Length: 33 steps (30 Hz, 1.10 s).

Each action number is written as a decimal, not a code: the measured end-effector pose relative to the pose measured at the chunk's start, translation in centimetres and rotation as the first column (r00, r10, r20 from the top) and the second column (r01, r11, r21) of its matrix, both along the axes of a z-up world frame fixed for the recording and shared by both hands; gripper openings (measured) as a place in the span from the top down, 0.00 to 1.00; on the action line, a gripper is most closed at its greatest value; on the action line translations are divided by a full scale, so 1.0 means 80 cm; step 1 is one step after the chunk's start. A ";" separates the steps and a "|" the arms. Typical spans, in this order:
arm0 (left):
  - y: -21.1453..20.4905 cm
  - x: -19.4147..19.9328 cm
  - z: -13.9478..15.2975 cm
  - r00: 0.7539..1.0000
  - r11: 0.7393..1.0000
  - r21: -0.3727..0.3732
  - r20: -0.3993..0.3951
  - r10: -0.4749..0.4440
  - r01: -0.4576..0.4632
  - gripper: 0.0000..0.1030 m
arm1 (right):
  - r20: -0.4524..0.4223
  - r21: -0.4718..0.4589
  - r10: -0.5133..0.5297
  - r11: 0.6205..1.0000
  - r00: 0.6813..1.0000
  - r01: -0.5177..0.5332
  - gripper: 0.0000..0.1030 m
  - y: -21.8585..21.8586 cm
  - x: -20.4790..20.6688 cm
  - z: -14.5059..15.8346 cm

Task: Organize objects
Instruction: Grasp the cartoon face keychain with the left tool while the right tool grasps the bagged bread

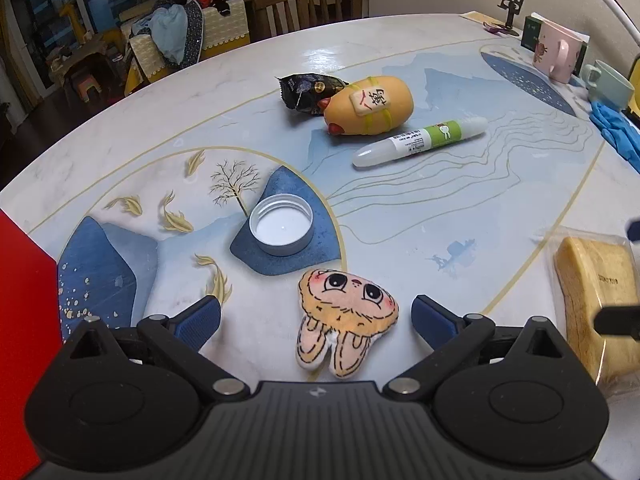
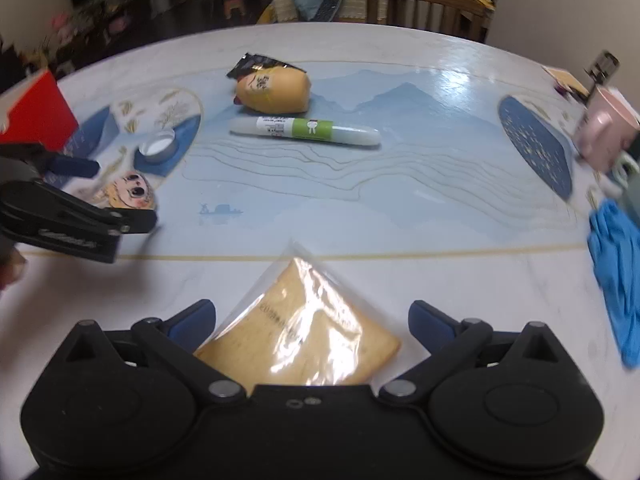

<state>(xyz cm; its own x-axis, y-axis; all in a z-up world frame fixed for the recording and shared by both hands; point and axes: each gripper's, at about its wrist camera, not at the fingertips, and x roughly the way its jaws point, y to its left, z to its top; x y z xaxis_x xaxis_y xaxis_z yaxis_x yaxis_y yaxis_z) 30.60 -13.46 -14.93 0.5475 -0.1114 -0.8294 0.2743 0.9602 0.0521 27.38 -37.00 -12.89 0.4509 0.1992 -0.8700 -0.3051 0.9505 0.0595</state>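
Painted with blue mountains, the table (image 1: 400, 60) holds one bunny plush (image 1: 346, 320) between the spread fingers of the left gripper (image 1: 316, 320), and one bagged bread slice (image 2: 304, 328) between the equally wide-open right gripper (image 2: 310, 320). To grip well, each should probably lower squarely and close mid-body. Farther off lie one white cap (image 1: 281, 225), one glue tube (image 1: 420, 141), one egg-shaped toy (image 1: 370, 106) and one dark wrapper (image 1: 308, 90).

Left gripper (image 1: 316, 316) low over table, jaws spread wide. Right gripper (image 2: 310, 318) likewise, jaws spread wide.
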 end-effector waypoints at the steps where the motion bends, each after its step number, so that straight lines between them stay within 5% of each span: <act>1: 0.000 0.001 0.000 1.000 1.000 0.000 -0.001 0.001 -0.001 0.01 | -0.008 0.006 -0.017 1.000 1.000 0.017 0.00 -0.002 -0.004 0.001; 6: 0.000 0.007 -0.002 1.000 1.000 0.007 -0.006 0.007 -0.007 0.01 | -0.102 0.058 -0.174 0.982 0.980 0.180 0.00 -0.013 -0.006 -0.008; 12: 0.003 0.012 -0.003 1.000 1.000 -0.006 -0.014 0.024 -0.024 0.01 | -0.262 0.112 -0.363 0.909 0.894 0.402 0.00 -0.016 0.003 -0.025; 20: 0.001 0.012 -0.007 1.000 1.000 0.004 -0.010 0.016 -0.016 0.01 | -0.220 0.011 -0.385 0.918 0.896 0.397 0.01 0.013 0.006 -0.027; 25: 0.000 0.010 -0.004 1.000 1.000 -0.007 0.006 0.013 -0.013 0.14 | -0.204 -0.026 -0.356 0.933 0.912 0.359 0.03 0.020 0.006 -0.027; 31: -0.005 0.003 0.002 1.000 1.000 -0.004 0.026 -0.009 0.009 0.48 | -0.187 -0.021 -0.337 0.941 0.923 0.339 0.12 0.023 0.004 -0.023; 33: -0.009 0.001 0.004 0.999 1.000 0.018 0.030 -0.023 0.022 0.50 | -0.182 -0.015 -0.329 0.943 0.927 0.332 0.16 0.024 0.003 -0.021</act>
